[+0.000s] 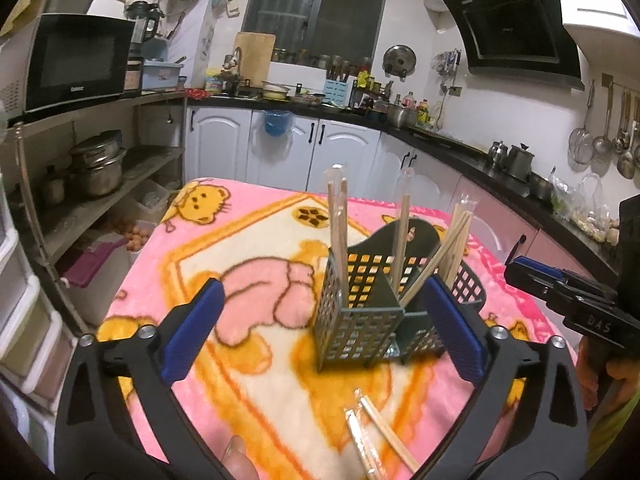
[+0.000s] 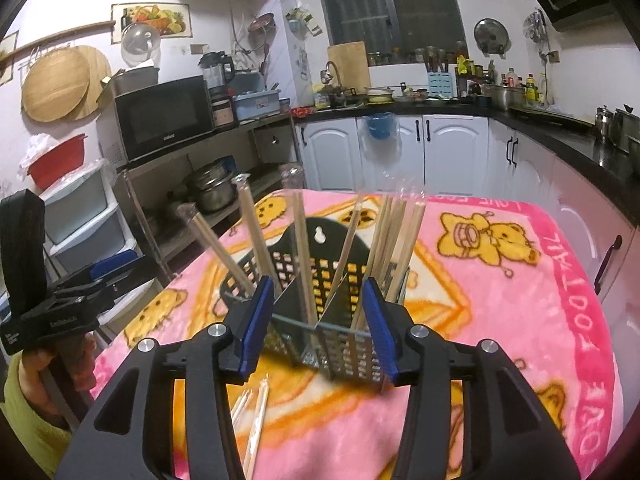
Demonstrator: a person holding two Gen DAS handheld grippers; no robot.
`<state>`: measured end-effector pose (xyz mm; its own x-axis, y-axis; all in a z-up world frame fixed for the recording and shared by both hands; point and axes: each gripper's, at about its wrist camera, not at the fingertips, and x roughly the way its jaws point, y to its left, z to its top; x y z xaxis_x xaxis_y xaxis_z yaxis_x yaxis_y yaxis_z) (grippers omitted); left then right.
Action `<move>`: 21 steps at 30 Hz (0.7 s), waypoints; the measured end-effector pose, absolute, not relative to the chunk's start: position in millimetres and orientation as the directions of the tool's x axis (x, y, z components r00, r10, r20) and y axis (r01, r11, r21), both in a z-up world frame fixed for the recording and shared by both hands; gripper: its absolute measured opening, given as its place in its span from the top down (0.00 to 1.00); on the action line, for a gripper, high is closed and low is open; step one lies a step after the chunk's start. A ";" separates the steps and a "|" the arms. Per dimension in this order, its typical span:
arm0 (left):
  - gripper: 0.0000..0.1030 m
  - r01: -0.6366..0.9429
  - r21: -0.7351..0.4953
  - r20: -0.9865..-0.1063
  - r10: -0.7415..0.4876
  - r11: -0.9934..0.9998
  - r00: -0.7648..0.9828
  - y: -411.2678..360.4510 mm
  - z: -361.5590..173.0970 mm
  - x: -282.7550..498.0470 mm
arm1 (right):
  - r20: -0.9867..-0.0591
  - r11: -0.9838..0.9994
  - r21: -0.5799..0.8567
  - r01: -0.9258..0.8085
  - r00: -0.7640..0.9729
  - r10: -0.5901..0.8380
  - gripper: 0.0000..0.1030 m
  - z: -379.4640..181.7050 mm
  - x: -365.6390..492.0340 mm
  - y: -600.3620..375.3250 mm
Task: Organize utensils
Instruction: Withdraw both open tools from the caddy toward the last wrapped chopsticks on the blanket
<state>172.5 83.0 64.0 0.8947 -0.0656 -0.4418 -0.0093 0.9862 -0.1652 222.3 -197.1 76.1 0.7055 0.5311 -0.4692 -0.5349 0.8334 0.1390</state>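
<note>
Cluttered home kitchen all round, with white cabinets [image 2: 452, 152] and a microwave [image 1: 76, 60] at the far side; nearer, a table under a pink cartoon-bear blanket [image 2: 500, 320]. Standing mid-blanket, a dark perforated utensil caddy [image 1: 360, 308] with divided compartments, already stocked with upright wrapped chopsticks [image 1: 338, 232] leaning outward at their tops. Lying loose on the blanket just near of the caddy, a few more wrapped chopsticks [image 1: 384, 432], long axes running near to far, slightly fanned, tips toward the caddy. Left gripper [image 1: 324, 320] spread wide with nothing between the pads, caddy framed beyond them; right gripper [image 2: 316, 328] about half spread, likewise empty, hovering just short of the caddy's near wall. Probably light and stiff, those loose sticks, with slick clear sleeves likely to slide under the pads and crinkle; thin enough to roll on the plush nap. Best taken crosswise near mid-length, pinching one pair flat against the blanket, then tipped upright for dropping in. Caddy itself likely light plastic and prone to shift or topple if nudged, given the tall leaning load.
</note>
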 end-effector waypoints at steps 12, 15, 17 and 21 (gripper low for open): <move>0.10 -0.035 -0.178 -0.499 -0.060 0.983 0.865 88.0 40.0 149.0 | -0.502 0.814 0.127 -0.567 0.671 0.546 0.54 61.2 209.8 -191.8; 0.10 -0.028 -0.180 -0.522 -0.071 0.983 0.850 86.8 32.1 145.9 | -0.524 0.802 0.129 -0.583 0.647 0.554 0.54 53.6 207.5 -190.2; 0.10 -0.027 -0.174 -0.547 -0.074 0.984 0.834 85.7 24.4 144.5 | -0.535 0.796 0.131 -0.591 0.634 0.559 0.54 49.3 207.1 -189.9; 0.22 -0.015 -0.184 -0.591 -0.099 0.983 0.801 83.7 8.3 140.7 | -0.563 0.782 0.129 -0.609 0.605 0.564 0.54 39.4 205.0 -187.2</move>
